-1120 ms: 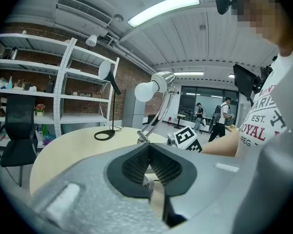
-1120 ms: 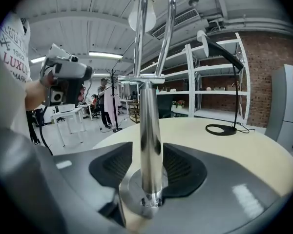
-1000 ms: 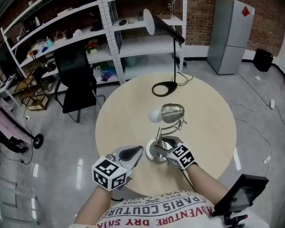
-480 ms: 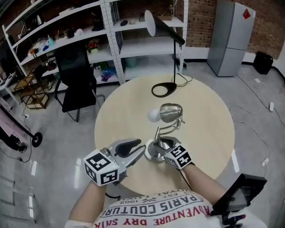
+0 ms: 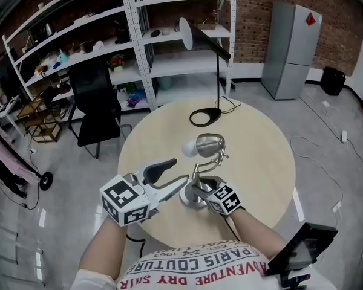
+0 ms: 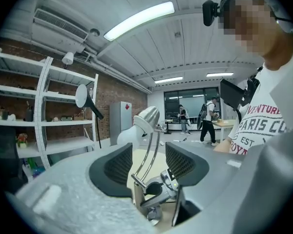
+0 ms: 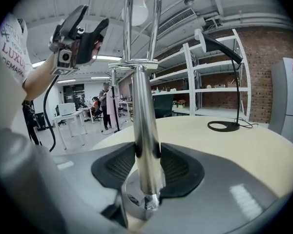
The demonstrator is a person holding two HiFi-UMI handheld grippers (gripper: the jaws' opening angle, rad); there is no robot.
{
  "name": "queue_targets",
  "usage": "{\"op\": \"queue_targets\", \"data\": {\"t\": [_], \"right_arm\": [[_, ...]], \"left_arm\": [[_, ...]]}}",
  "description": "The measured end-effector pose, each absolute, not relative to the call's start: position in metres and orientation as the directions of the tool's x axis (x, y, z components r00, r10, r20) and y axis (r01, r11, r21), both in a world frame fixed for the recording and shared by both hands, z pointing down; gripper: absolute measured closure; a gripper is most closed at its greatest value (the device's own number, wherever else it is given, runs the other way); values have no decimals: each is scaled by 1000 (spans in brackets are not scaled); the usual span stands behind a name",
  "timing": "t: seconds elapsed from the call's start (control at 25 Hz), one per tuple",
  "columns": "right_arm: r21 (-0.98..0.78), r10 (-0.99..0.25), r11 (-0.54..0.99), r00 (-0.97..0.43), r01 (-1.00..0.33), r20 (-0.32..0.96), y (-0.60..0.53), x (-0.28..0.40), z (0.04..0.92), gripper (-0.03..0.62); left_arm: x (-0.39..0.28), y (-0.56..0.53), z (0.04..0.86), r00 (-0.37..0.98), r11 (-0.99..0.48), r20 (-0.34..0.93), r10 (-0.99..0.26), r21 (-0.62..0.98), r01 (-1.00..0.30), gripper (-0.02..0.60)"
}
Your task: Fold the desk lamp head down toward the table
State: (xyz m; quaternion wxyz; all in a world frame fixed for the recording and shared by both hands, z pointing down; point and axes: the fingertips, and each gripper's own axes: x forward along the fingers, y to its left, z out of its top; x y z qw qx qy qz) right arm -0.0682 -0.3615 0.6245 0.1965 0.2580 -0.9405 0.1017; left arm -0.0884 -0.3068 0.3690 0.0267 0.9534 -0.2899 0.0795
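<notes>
A chrome desk lamp stands near the front of the round table (image 5: pixel 263 162). Its head (image 5: pixel 210 144), with a white bulb (image 5: pixel 189 148), sits high on a thin double arm (image 6: pixel 147 150) above the round base (image 5: pixel 187 198). My right gripper (image 5: pixel 201 190) is shut on the lamp's upright post (image 7: pixel 145 145), low down just above the base. My left gripper (image 5: pixel 176 171) hangs in the air left of the lamp, level with its arm. Its jaws are opening, with nothing between the pads (image 6: pixel 118 165); the lamp stands beyond them.
A black desk lamp with a ring base (image 5: pixel 204 116) and a cable stands at the table's far edge. Behind are white shelving (image 5: pixel 139 41), a black office chair (image 5: pixel 97 98) and a grey fridge (image 5: pixel 290 47). People stand far off in the room (image 6: pixel 208 118).
My left gripper has risen from the table's front edge to beside the lamp arm, and its jaws have gone from shut to open. The right gripper and lamp have stayed put.
</notes>
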Motion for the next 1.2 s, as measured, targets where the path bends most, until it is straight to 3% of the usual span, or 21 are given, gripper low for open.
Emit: {"op": "queue_targets", "data": {"t": [0.36,0.48,0.92,1.2], "right_arm": [[-70,-448,852,-790,-519,418,-360,-67,630,439],[-64,-454,850,-789,-523,414,-360,-66,629,439],[-77,-435,858,-799,-507,416,-359,-68,634,437],[-78,-429,861,-802,-502,416,-358,-68,634,437]], "left_arm": [[-63,-335,325,850,-864,157,-503,-120,-490,357],[-56,-342,322,859,-874,165,-485,-137,-467,319],[-31,-345,333,905,-933,228,-360,-92,-348,294],[-21,-351,334,909,-936,224,-352,-86,-342,296]]}}
